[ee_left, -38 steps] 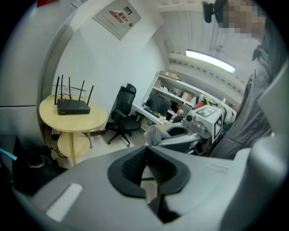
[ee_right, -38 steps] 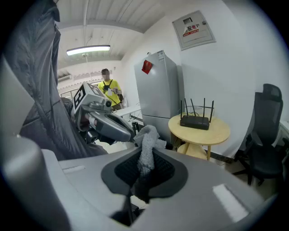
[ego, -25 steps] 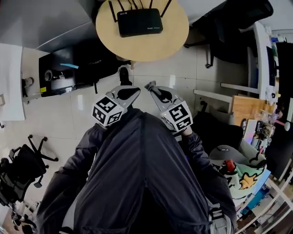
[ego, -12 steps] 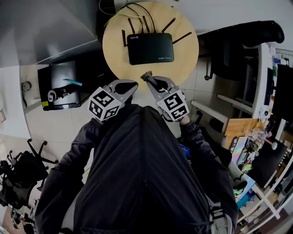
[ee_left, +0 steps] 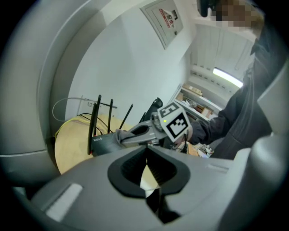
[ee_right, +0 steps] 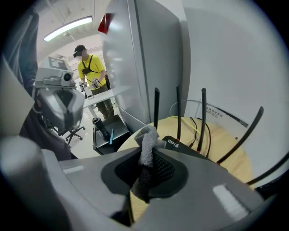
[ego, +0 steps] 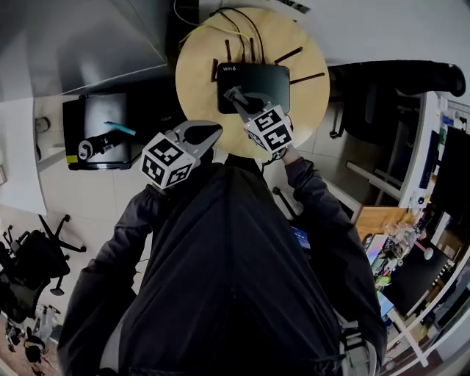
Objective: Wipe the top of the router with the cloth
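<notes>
A black router (ego: pixel 253 86) with several upright antennas lies on a round wooden table (ego: pixel 198 81). My right gripper (ego: pixel 235 95) is over the router's front left part, shut on a grey cloth (ee_right: pixel 146 149) that sticks up between its jaws; the router (ee_right: pixel 189 151) shows just beyond it. My left gripper (ego: pixel 208 132) hangs at the table's near edge, left of the right one, shut with nothing in it. In the left gripper view the right gripper (ee_left: pixel 122 136) reaches across above the router (ee_left: pixel 106 144).
Cables (ego: pixel 220 18) run off the table's far side. A black low cabinet (ego: pixel 95 132) with a bottle on it stands at the left, office chairs (ego: pixel 33 268) lower left, a dark chair (ego: pixel 389 88) to the right. A person (ee_right: pixel 92 79) stands far off.
The person has stepped closer to the table. My right gripper has moved forward from the table's near edge to over the router. My left gripper stayed near the edge.
</notes>
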The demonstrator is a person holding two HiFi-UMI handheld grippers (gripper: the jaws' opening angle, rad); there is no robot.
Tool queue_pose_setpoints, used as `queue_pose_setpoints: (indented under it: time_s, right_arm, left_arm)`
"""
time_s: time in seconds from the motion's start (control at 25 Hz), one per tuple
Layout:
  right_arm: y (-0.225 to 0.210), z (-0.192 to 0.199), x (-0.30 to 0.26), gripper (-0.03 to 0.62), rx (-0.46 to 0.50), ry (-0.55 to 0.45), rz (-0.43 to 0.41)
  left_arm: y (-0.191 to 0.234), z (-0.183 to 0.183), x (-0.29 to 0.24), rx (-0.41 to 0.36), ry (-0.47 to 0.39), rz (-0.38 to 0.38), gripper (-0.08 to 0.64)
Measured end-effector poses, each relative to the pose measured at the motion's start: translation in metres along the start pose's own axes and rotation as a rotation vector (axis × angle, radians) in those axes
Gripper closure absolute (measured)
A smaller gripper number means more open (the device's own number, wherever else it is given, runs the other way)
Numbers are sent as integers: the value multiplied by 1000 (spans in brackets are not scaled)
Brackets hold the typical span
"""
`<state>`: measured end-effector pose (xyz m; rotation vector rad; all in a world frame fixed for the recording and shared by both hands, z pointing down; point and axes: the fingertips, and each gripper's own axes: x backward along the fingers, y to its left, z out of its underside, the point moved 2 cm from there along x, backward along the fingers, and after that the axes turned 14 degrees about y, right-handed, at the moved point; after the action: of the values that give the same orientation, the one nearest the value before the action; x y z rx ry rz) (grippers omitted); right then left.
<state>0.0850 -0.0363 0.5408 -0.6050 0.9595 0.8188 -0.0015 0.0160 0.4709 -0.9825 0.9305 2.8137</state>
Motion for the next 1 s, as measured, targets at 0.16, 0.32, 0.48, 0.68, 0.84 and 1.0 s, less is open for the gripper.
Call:
queue_pose_setpoints:
  time_s: [0.16,0.32,0.48,0.68,0.84,1.0]
  right_arm:
    - [-30,-21,-36,560,59,46,-27]
    - [-57,-29,-72,560,112,120,-27]
    - [-71,-41,-99,560,140,166,-15]
    - [-72,-28,-113,560,173,243,-16]
    - [-50,-10,-108,560,207,264,-58]
    - [-17,16,-100,560,253,269,-92]
  left_arm:
    - [6,2,8,46,-31,-80,560]
    - [4,4,16,108,-85,-151,560]
    - [4,15,30,166,-120,-212,560]
    - [6,21,39,215,-160,-254,560]
    - [6,21,36,210,-162,-242,560]
    - [3,18,31,183,-147,-213,560]
